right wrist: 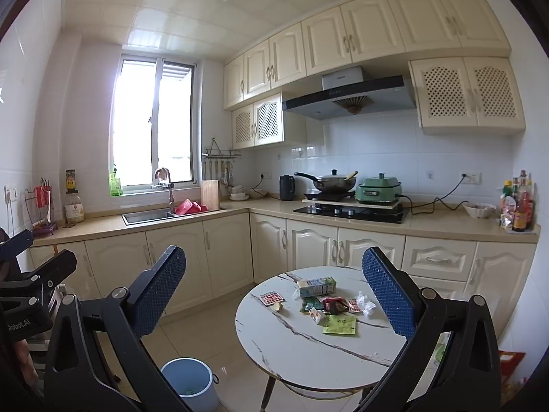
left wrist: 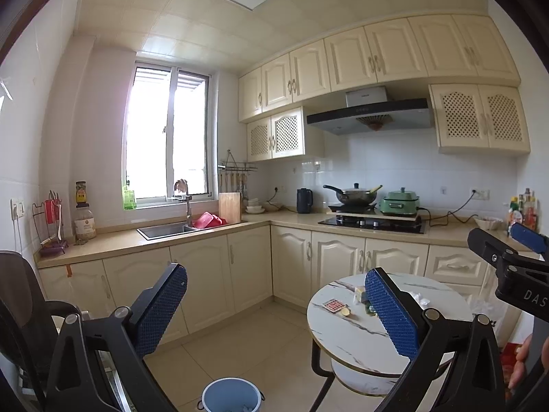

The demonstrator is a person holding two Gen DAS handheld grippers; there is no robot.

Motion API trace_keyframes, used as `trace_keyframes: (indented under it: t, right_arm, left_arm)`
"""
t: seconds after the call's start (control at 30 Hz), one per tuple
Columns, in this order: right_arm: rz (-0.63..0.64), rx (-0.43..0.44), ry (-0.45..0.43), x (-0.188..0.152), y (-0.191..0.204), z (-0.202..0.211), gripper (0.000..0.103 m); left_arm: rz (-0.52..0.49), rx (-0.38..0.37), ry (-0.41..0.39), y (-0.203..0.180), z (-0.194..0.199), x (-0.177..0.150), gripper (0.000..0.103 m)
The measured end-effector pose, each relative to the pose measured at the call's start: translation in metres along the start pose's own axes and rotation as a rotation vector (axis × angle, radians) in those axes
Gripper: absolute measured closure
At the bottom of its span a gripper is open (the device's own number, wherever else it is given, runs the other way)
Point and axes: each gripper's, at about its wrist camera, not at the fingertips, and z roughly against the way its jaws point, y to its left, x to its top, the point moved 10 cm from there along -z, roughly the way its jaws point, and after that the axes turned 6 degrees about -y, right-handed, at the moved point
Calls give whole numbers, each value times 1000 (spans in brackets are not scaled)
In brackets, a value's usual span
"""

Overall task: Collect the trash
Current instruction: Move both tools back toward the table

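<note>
Left hand-held gripper point(left wrist: 274, 309) and right hand-held gripper point(right wrist: 274, 292) both spread, empty; wrappers point(right wrist: 338, 324) on round table point(right wrist: 291, 350).

White veined table point(right wrist: 308, 343), blue bin point(right wrist: 187, 377)

Daylight pours through the window point(left wrist: 168, 137), blowing its panes out white; the kitchen is evenly bright and sharp, fisheye bending the cabinets point(right wrist: 360, 34), corners black.

On the one round table point(right wrist: 295, 350) I count two red blister packs point(right wrist: 272, 297), one drink carton point(right wrist: 316, 286), one green packet point(right wrist: 339, 324) and one crumpled tissue point(right wrist: 364, 303). One blue bin point(right wrist: 190, 382) stands on the floor. Two grippers, the left gripper point(left wrist: 274, 312) and the right gripper point(right wrist: 274, 292), both gaping.
</note>
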Motion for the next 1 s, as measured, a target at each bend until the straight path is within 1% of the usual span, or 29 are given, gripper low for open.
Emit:
trace_keyframes:
  t: [0.2,0.33,0.43,0.57,0.67,0.77,0.87,1.0]
  right_arm:
    - [0,-13,19,-9,-6,-7,0]
    - [-1,-58,59,-27,-27,-24,0]
    - [-19,-116,122,-54,-58,-45,0]
    - [-62,-191,228,-103,-112,-77,0]
    - [-79,-227,307,-141,-144,-97,0]
    - [-98,-240,389,-177,-173,-120,0]
    - [-104,-250,454,-208,-194,-139,0]
    - [-112,-258,515,-235,-220,-165,0]
  left_arm:
    - [0,-12,15,-4,-18,-4,1]
    - [-11,-46,84,-22,-56,-21,1]
    - [-15,-86,172,-44,-96,-44,1]
    - [-11,-135,294,-75,-152,-81,1]
    - [-24,-160,377,-99,-191,-105,1]
    - [-26,-191,453,-120,-234,-116,1]
    - [-33,-205,501,-132,-273,-124,1]
    - [-52,-227,553,-146,-326,-139,1]
